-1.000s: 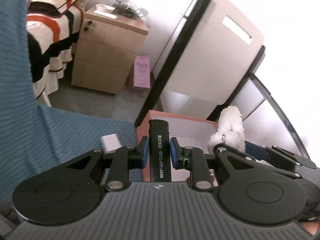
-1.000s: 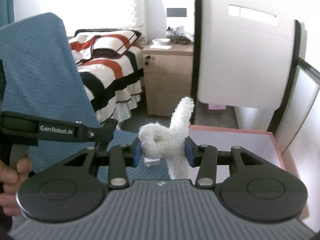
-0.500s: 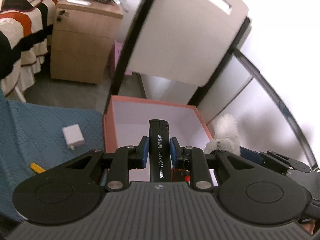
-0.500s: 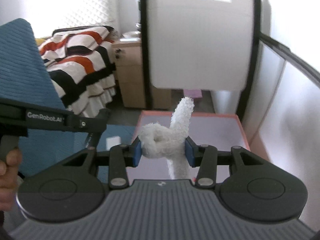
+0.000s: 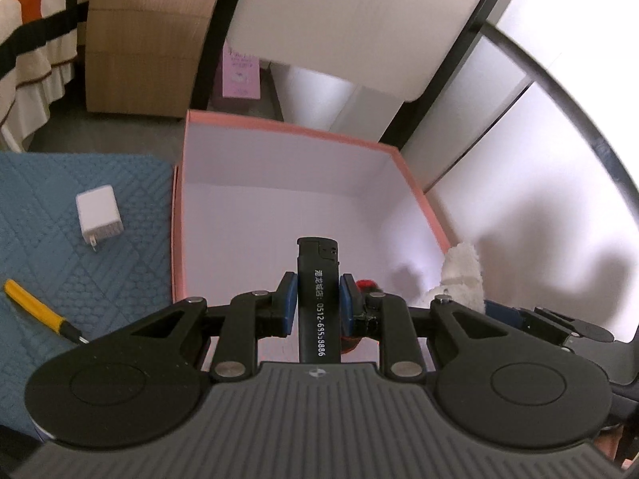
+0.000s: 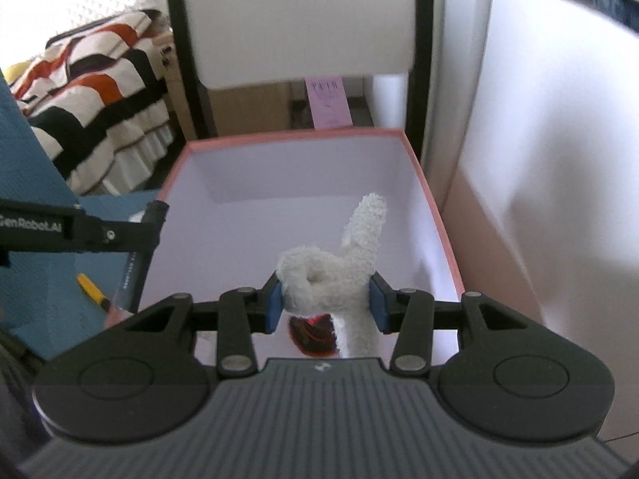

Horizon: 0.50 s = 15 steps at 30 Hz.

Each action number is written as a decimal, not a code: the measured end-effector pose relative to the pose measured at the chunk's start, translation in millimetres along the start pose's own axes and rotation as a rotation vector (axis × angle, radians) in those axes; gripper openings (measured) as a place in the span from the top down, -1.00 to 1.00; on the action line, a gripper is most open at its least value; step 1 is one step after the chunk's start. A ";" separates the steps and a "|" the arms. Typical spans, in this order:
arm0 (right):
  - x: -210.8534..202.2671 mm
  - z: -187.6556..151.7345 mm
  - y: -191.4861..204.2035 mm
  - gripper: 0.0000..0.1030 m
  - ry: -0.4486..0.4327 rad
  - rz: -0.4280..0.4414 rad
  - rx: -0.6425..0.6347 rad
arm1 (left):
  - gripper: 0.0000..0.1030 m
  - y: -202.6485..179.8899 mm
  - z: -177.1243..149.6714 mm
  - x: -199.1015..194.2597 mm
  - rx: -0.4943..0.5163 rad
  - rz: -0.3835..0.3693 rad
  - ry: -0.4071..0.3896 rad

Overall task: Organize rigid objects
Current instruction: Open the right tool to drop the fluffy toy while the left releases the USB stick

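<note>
My left gripper [image 5: 318,299] is shut on a black lighter [image 5: 318,275] with white print, held over the near left part of a pink-rimmed white box [image 5: 287,129]. My right gripper [image 6: 325,303] is shut on a white fluffy plush toy [image 6: 339,263], held over the same box [image 6: 295,135]. A red and black object [image 6: 313,335] lies in the box below the toy. The toy [image 5: 461,271] and right gripper also show at the right of the left wrist view. The left gripper's side [image 6: 80,231] and the lighter show at the left of the right wrist view.
A white charger plug [image 5: 99,215] and a yellow-handled tool [image 5: 38,309] lie on the blue quilted mat [image 5: 80,271] left of the box. Behind the box are a white chair [image 5: 359,20], a wooden cabinet [image 5: 147,40] and a striped bed [image 6: 88,92]. A white wall stands at the right.
Both grippers have moved forward and tilted down over the box, each still holding its object. The box interior and the red object now show.
</note>
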State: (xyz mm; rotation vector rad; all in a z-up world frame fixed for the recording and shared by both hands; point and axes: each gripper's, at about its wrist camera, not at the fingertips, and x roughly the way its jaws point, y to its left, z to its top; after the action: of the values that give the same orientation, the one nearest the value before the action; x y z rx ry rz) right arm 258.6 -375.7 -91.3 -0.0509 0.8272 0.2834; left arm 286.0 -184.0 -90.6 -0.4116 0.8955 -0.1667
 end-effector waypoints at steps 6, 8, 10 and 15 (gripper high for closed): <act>22.4 -13.9 -11.9 0.08 0.044 -0.004 0.022 | 0.49 4.4 -11.6 18.1 -0.001 0.026 0.027; 28.9 -17.7 -15.2 0.08 0.058 -0.006 0.029 | 0.49 5.2 -14.4 23.2 -0.002 0.031 0.035; 33.9 -22.9 -19.8 0.08 0.073 -0.010 0.038 | 0.49 5.0 -17.0 25.5 -0.001 0.031 0.038; 40.7 -35.3 -26.4 0.08 0.103 -0.016 0.047 | 0.49 4.6 -22.0 29.0 0.009 0.032 0.042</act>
State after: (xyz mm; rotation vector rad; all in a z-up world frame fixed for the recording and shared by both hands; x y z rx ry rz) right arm 266.5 -397.2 -146.7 -0.0280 0.9347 0.2478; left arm 286.5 -194.9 -125.5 -0.3867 0.9417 -0.1503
